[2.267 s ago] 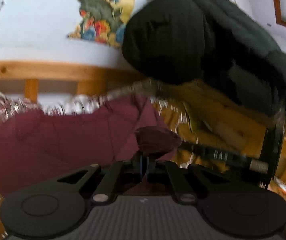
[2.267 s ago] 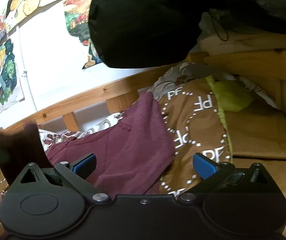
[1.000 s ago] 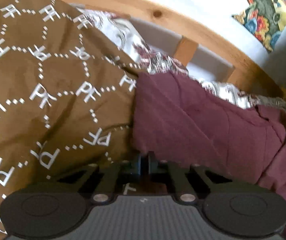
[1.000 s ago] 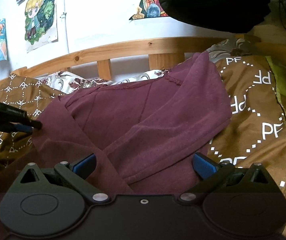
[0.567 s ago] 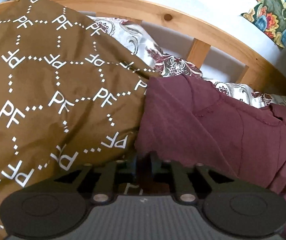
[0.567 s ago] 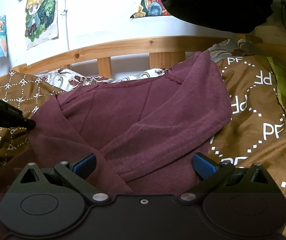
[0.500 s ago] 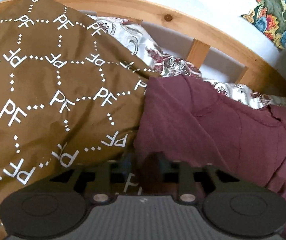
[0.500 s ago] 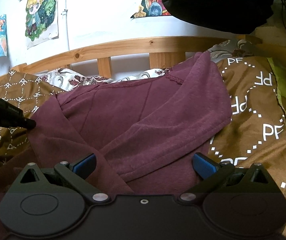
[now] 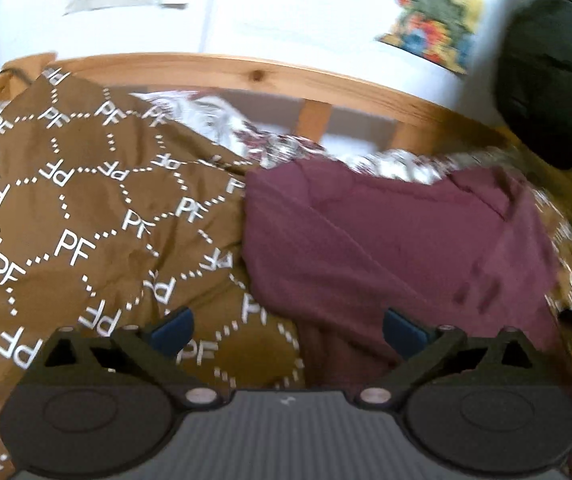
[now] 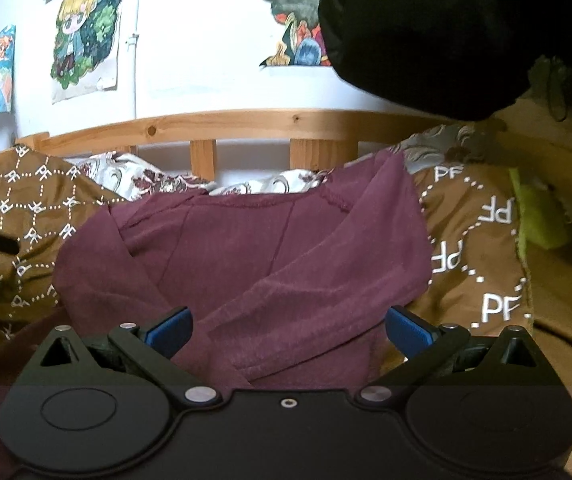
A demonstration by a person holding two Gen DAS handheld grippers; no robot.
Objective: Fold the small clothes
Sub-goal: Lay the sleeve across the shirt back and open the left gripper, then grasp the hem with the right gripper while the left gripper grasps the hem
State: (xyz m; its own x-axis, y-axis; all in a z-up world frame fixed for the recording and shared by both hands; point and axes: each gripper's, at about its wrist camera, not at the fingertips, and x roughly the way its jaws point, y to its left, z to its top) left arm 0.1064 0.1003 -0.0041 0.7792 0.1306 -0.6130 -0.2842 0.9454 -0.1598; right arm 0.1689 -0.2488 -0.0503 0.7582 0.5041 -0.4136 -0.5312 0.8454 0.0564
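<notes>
The left tool (image 9: 286, 328) has let go of the top (image 9: 398, 240) and now stands spread, empty (half a second ago it pinched the hem). The right tool (image 10: 286, 328) is spread too. The top lies on the quilt (image 9: 85, 220), sleeves crossed inward; a lengthwise fold likely comes next.

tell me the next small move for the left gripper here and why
Probably ease the left gripper right and forward onto the shirt hem and close. Its fingers are open and empty, straddling the shirt's left edge on the blanket. Both sleeves look folded in, so the bottom fold seems next.
</notes>
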